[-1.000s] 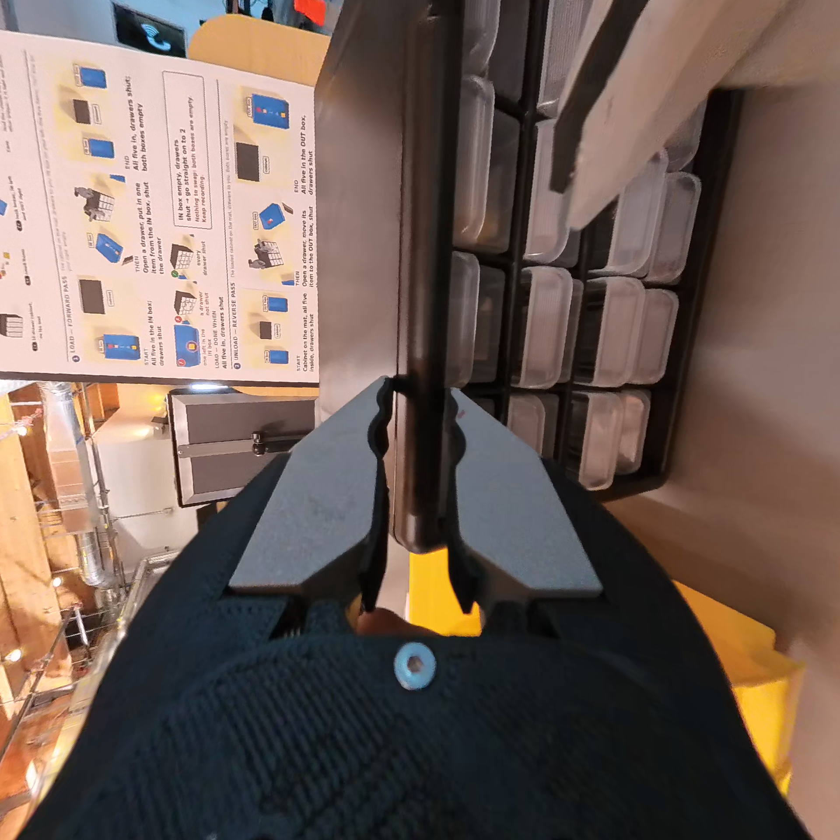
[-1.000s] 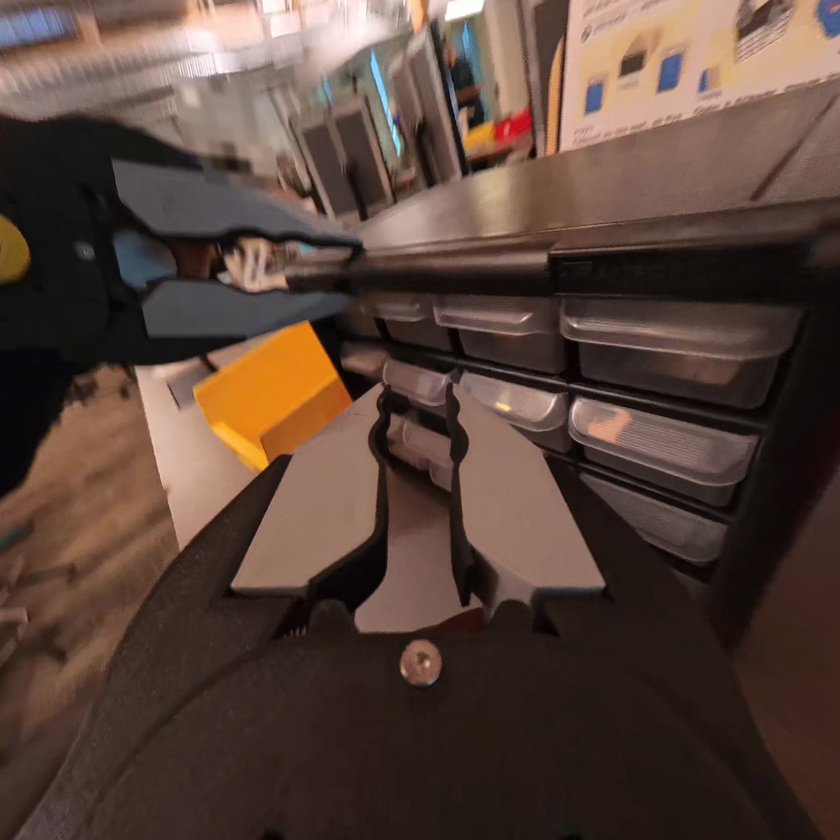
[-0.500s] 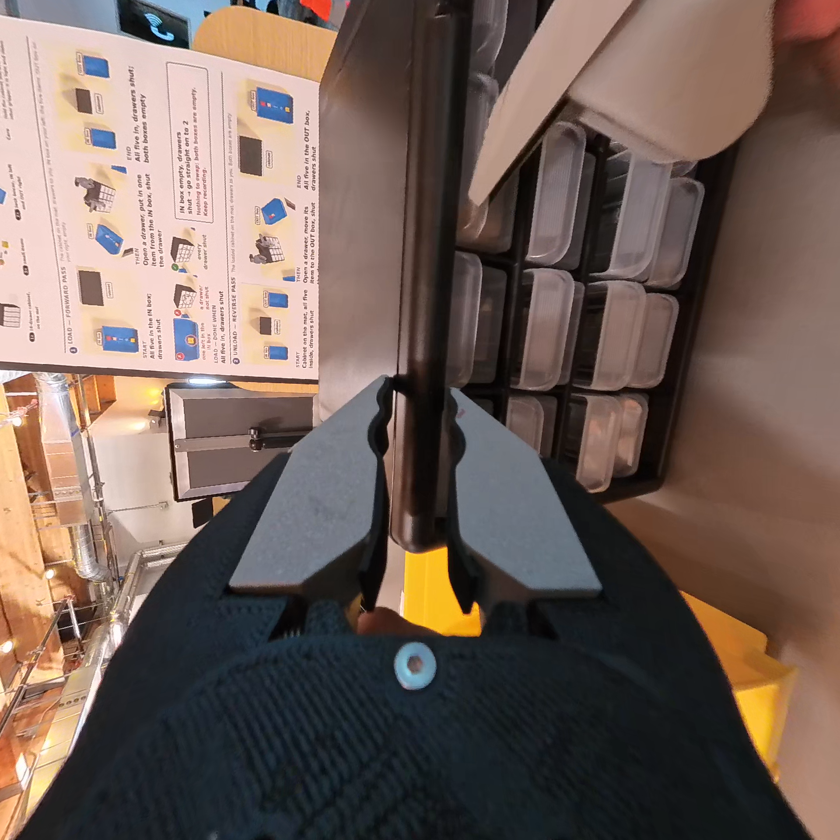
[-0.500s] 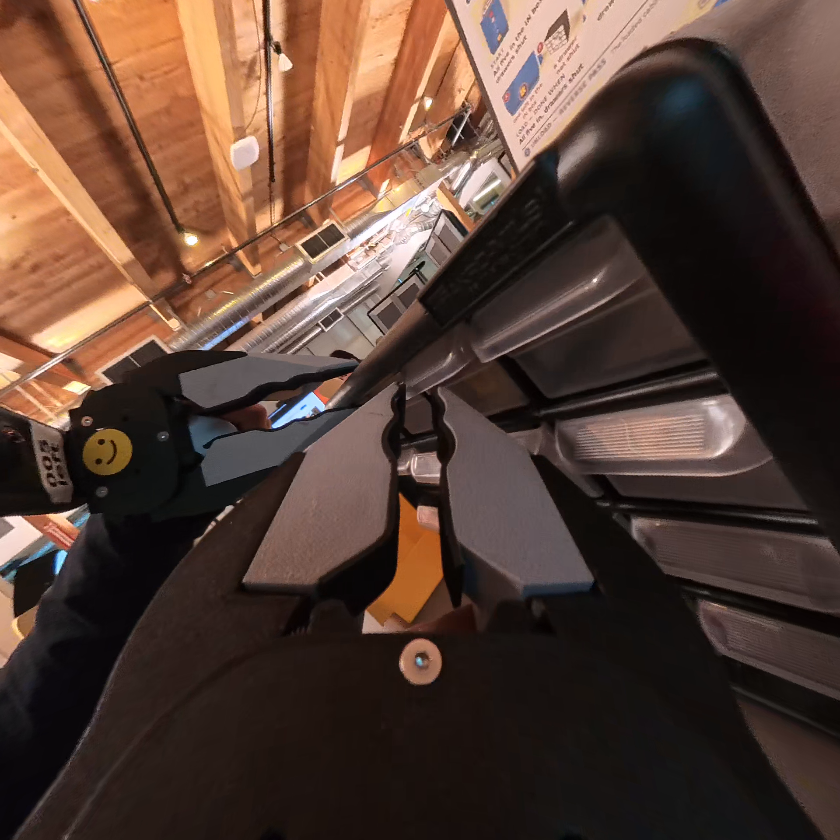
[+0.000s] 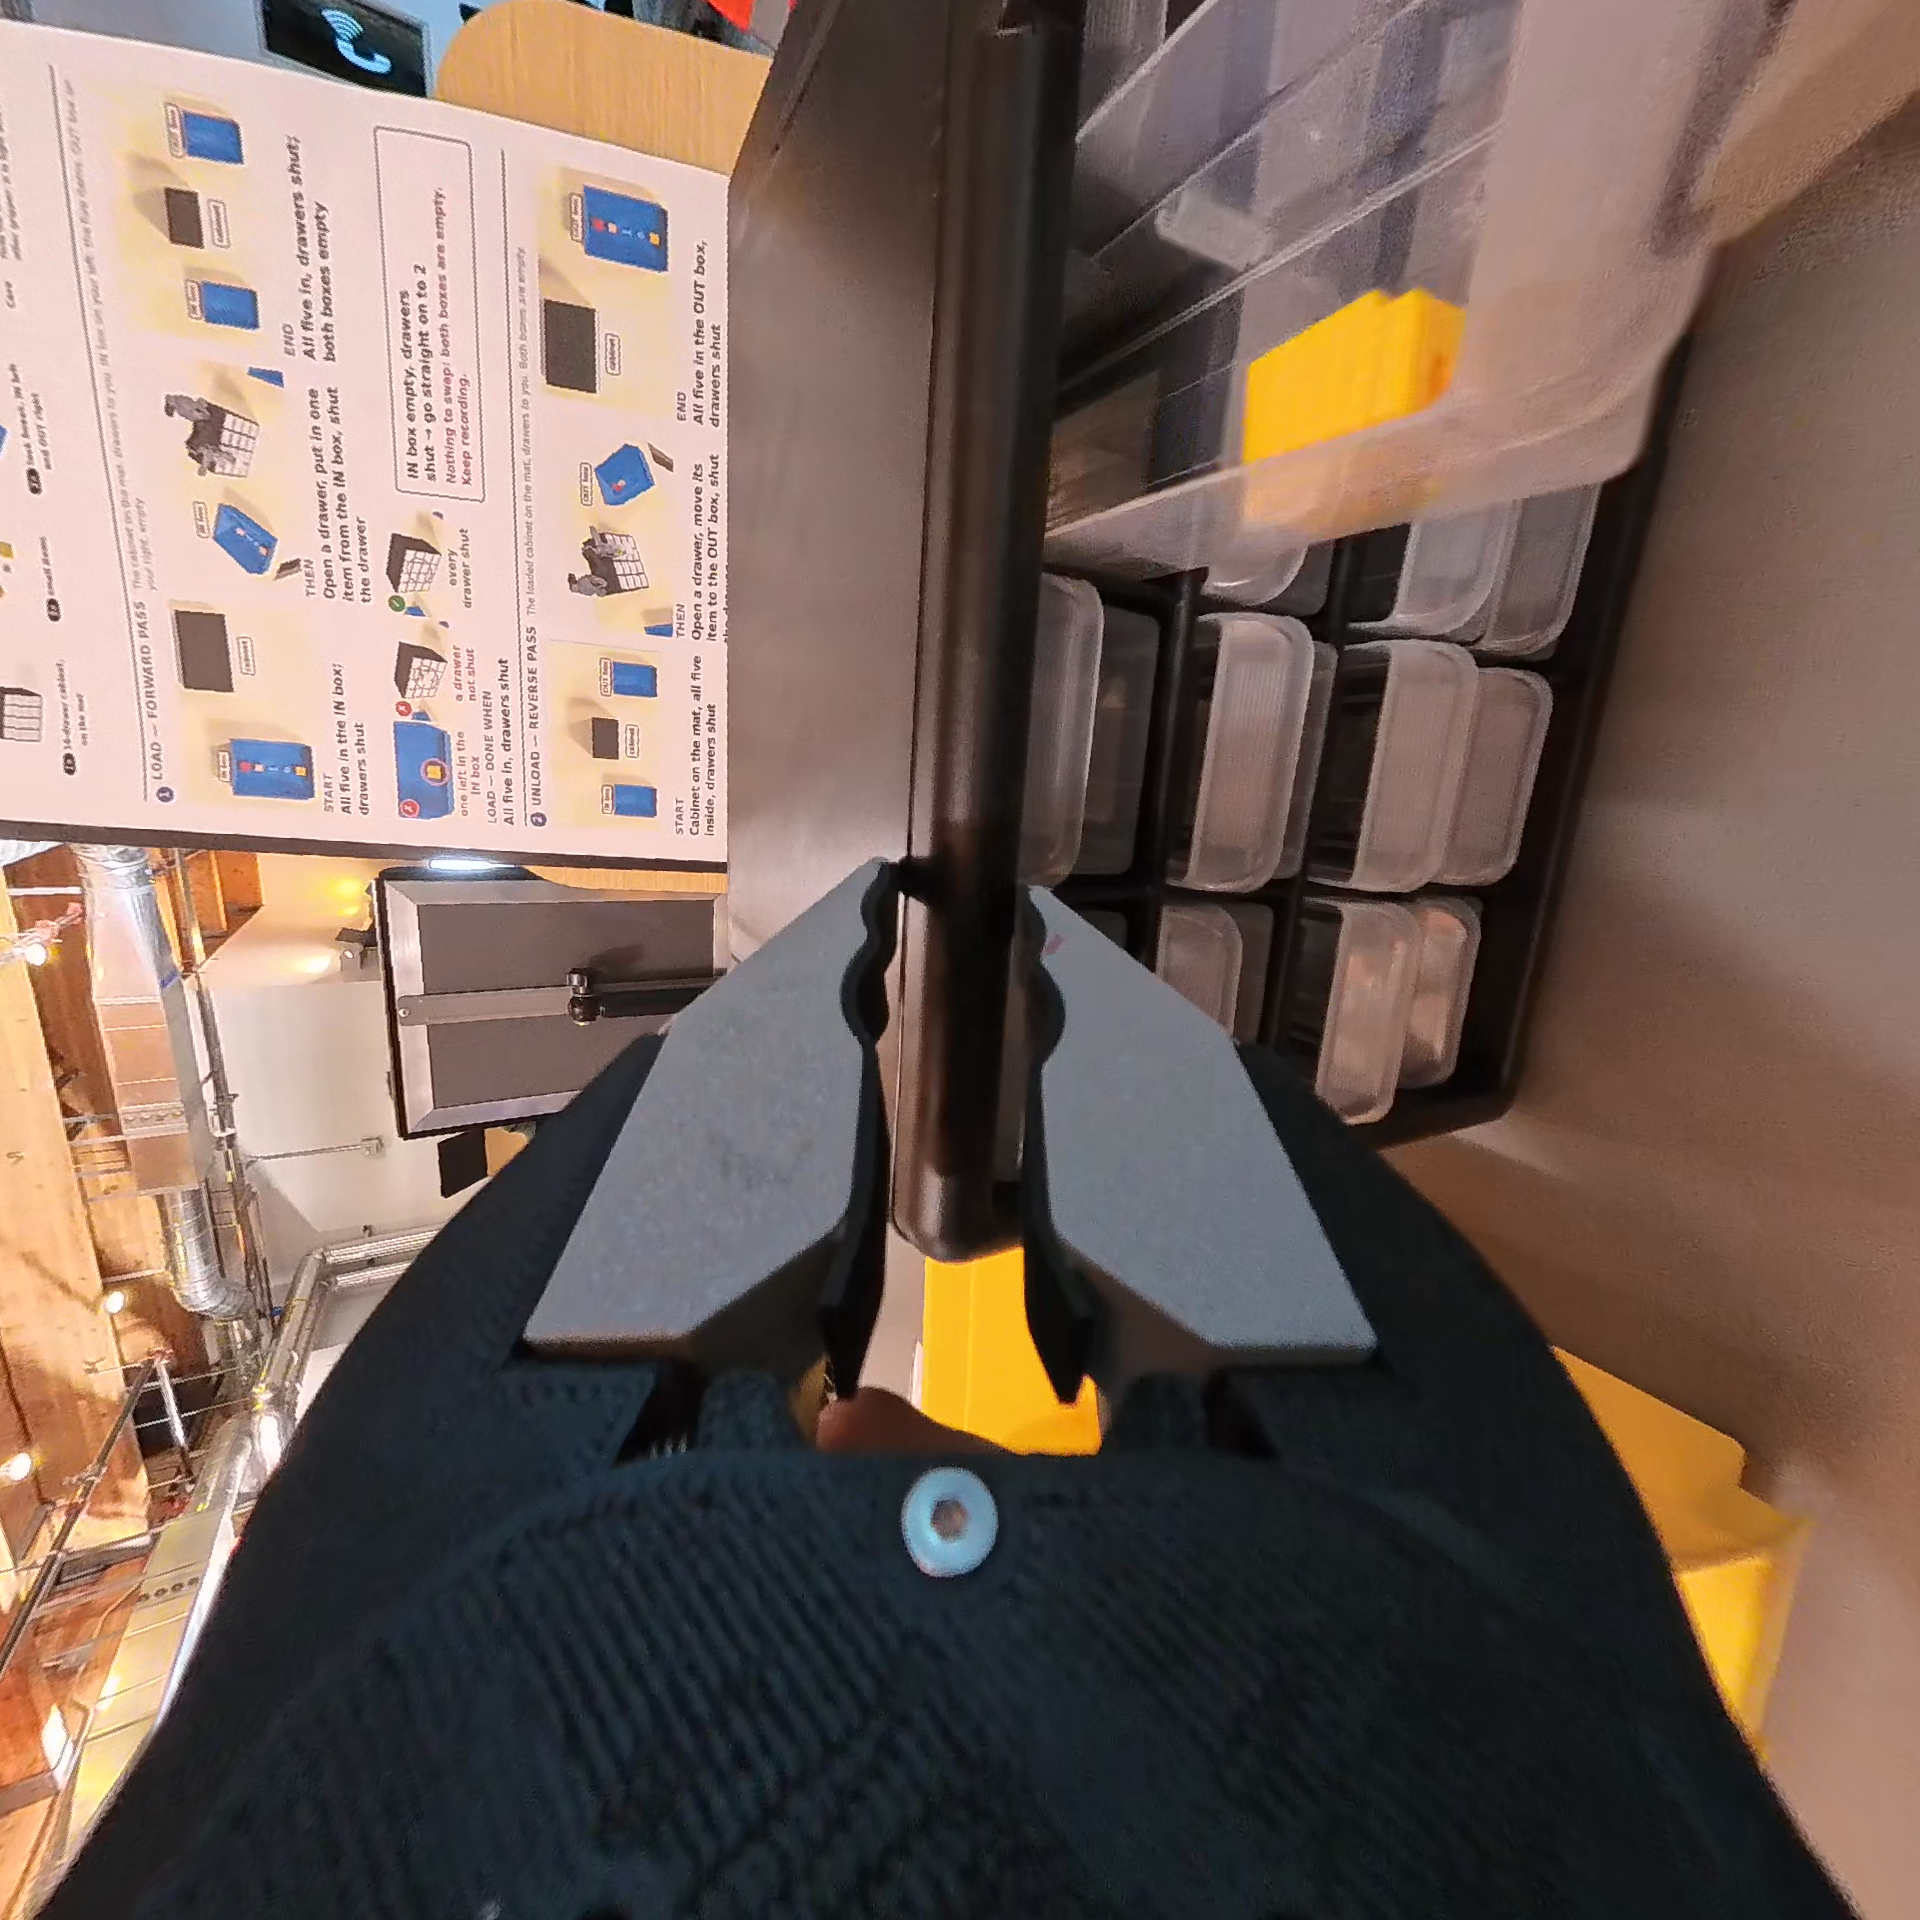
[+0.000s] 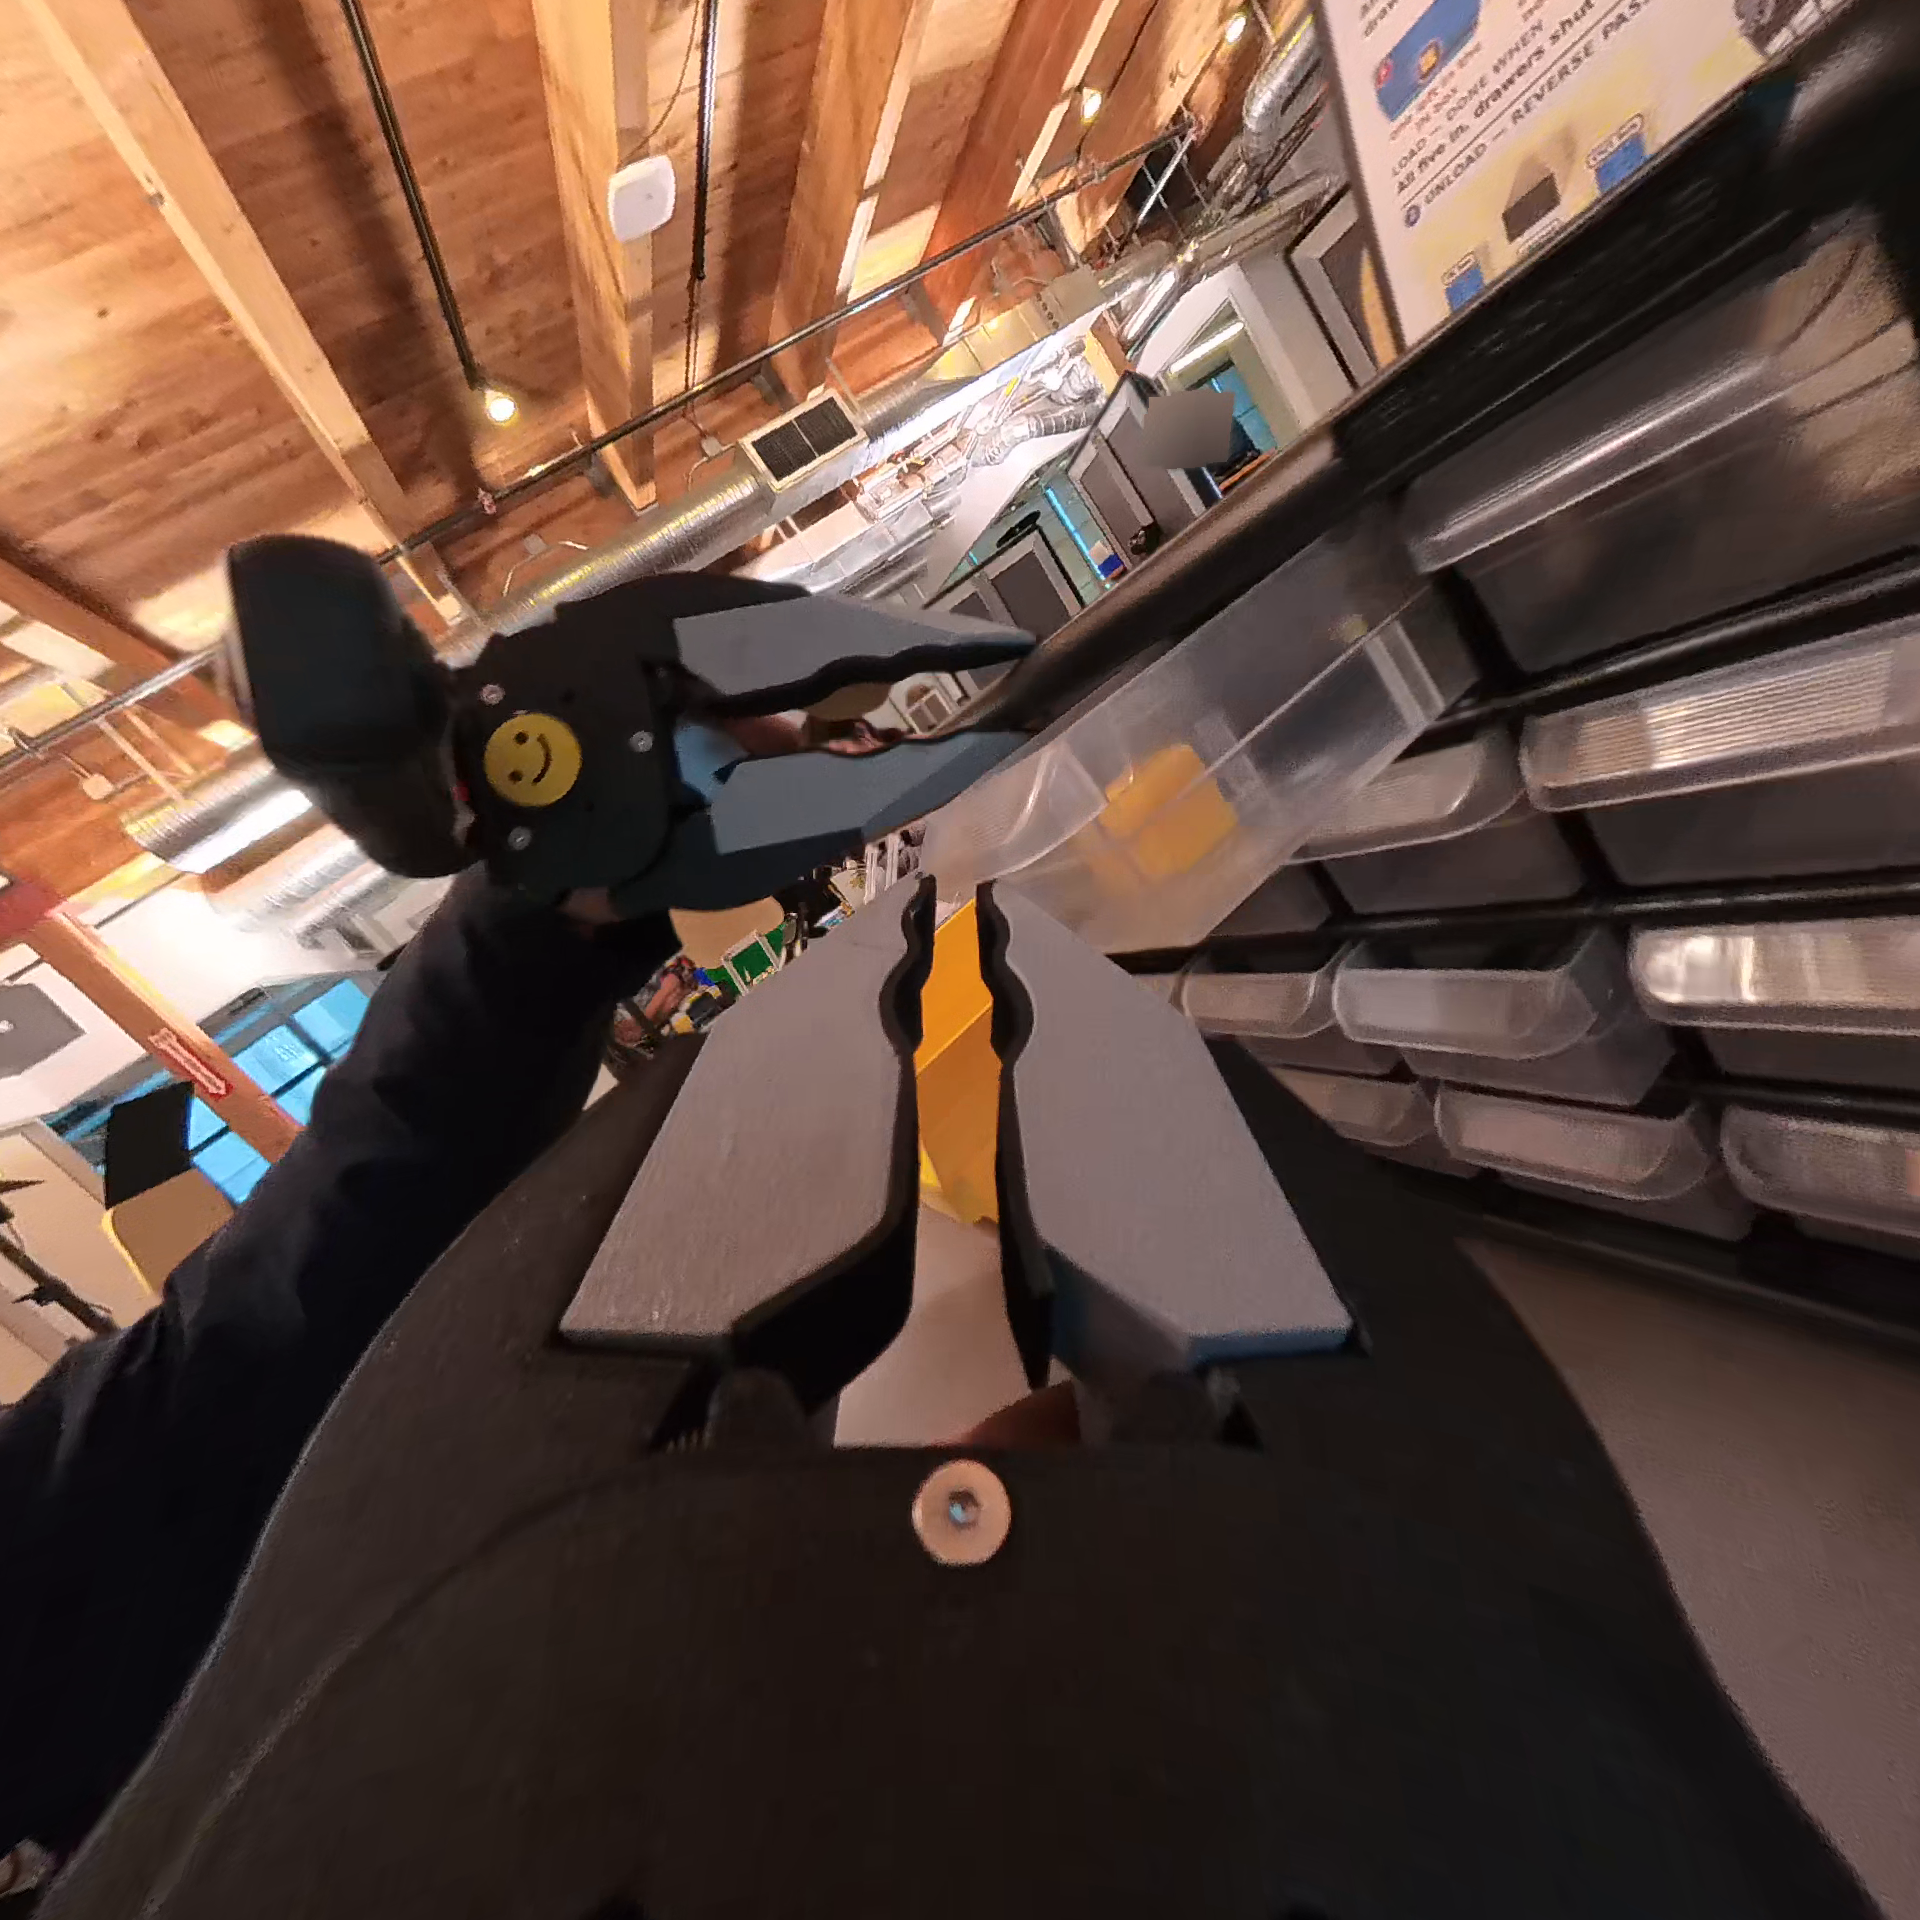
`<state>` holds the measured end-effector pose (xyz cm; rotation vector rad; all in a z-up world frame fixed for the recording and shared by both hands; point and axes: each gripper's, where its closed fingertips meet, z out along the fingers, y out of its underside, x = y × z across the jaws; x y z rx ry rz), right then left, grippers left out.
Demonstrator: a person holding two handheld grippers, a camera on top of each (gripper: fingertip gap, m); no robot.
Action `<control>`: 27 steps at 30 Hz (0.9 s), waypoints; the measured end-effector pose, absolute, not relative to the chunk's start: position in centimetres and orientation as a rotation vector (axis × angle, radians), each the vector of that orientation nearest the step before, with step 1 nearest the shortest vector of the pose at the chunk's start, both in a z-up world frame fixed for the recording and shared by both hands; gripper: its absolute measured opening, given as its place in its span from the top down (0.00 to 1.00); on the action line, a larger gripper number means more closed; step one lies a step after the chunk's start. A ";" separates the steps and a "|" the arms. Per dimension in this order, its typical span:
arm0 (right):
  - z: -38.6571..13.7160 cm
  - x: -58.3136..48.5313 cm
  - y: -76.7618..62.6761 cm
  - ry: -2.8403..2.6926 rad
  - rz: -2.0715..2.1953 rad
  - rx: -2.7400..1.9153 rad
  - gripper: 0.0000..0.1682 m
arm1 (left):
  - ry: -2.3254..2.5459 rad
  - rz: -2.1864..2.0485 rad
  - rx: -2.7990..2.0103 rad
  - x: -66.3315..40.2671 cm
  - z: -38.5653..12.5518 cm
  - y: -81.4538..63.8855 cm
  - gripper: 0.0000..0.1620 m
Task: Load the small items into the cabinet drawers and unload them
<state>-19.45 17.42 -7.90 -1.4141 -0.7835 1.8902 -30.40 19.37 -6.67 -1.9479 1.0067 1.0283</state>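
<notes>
The cabinet [image 5: 831, 540] is steadied by the left claw [image 5: 956, 935], clamped on its top edge; one clear drawer [image 6: 1195, 748] stands pulled out, a yellow block [image 6: 1169, 805] inside. The right claw [image 6: 951, 914] hovers below it, narrow and empty — half a second ago that drawer was shut; lifting the block out seems next.

The open drawer [image 5: 1351, 343] is blurred, its front cut off by the frame's edge.

left wrist: rolled sideways, close | right wrist: tilted upward | shared: cabinet [image 5: 831, 520]
</notes>
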 end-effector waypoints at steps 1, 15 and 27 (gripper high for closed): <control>-7.9 -19.1 17.1 -0.788 1.891 -1.410 0.97 | 1.007 1.029 -1.950 -30.4 -6.7 19.4 0.87; -8.3 -19.2 17.3 -0.829 1.799 -1.436 0.95 | 1.050 0.969 -2.023 -30.0 -6.8 18.6 0.85; -8.4 -19.4 17.1 -0.864 1.772 -1.426 0.94 | 1.089 0.681 -1.970 -26.1 -7.4 16.7 0.71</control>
